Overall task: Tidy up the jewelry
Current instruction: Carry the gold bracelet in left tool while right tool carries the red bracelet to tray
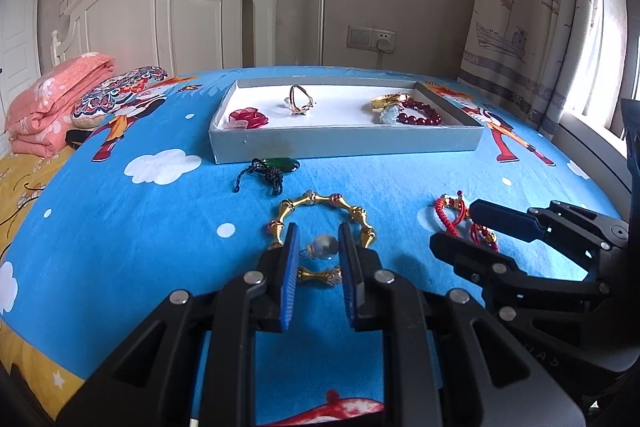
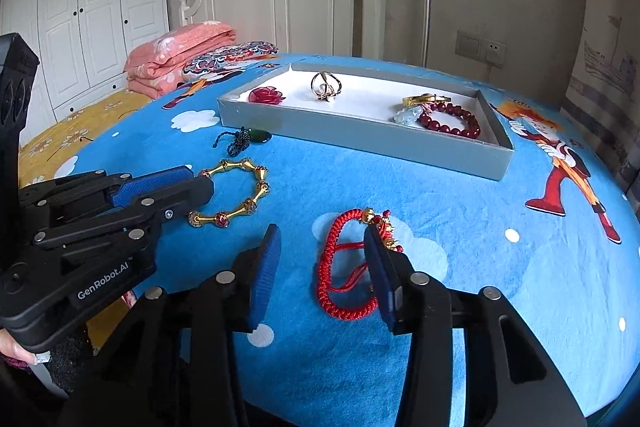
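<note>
Nearest in the left wrist view, the left gripper [image 1: 319, 247] was seen low over the blue cartoon bedsheet [image 1: 160, 235], its blue pads parted a little on either side of a clear bead [image 1: 325, 246] and a gold link of the gold bracelet [image 1: 320, 223]. No contact between pads and bracelet could be made out, so the tool was taken as unclenched, with nothing gripped. The rest of the gold bracelet was laid in a loop just beyond the fingertips.

In the right wrist view, the right gripper [image 2: 320, 267] was held with its jaws spread wide over the red braided bracelet [image 2: 344, 267], which was lying flat on the sheet. Its right pad was placed at the gold charm end of that bracelet; whether it touched could not be told. Nothing was grasped.

Farther on, a green pendant on a dark cord [image 1: 272, 169] was found on the sheet, just in front of the near wall of the grey tray [image 1: 344, 145]. Inside the tray, on its white floor, a red flower piece [image 1: 248, 118] was placed at the left, a gold ring-shaped piece [image 1: 300, 101] near the middle, and at the right a dark red bead bracelet [image 1: 422, 113], a gold bangle [image 1: 386, 101] and a pale blue stone [image 1: 389, 115] were clustered together.

Beyond, a folded pink quilt [image 1: 56, 99] and a white headboard [image 1: 160, 11] were seen.
</note>
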The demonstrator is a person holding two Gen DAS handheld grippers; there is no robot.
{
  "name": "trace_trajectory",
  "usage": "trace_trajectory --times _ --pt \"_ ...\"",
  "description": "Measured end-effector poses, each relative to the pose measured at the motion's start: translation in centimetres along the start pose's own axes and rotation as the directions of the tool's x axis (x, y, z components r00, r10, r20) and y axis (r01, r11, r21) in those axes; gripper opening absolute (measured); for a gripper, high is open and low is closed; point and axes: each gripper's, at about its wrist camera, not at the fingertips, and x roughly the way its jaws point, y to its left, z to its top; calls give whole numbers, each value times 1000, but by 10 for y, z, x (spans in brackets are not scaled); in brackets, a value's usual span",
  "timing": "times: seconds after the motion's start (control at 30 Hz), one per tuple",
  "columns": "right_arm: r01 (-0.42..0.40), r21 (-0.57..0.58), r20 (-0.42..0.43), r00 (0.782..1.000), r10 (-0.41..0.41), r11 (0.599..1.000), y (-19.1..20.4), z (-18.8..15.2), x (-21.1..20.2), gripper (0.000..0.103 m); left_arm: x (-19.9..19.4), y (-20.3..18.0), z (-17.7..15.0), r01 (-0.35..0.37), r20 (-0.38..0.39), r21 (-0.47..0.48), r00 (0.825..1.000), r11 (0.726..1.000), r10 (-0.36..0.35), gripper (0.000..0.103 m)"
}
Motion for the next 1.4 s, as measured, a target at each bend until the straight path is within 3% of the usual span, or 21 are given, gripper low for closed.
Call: trace_trajectory --times 0.07,0.1,0.4,0.7,1.2,1.4 --pt "10 -5 0 1000 -10 1000 0 -2 6 29 0 0 0 -1 0 -1 1000 1000 1 19" --pt "18 -12 8 1000 -18 1000 1 -2 6 6 0 1 0 -2 1 -2 1000 1000 2 19" --pt "48 12 106 993 -49 999 0 -2 -17 6 -2 0 2 -5 8 3 1000 1000 5 19" --pt "88 43 225 970 -95 995 1 6 -52 6 -15 -12 9 -21 56 27 998 999 19 19" --pt "84 46 252 963 -93 995 3 13 -64 6 -28 -18 20 -56 96 22 994 998 54 19" --pt "97 36 277 955 -104 995 0 35 -62 6 -23 -19 40 -35 105 32 994 999 32 19"
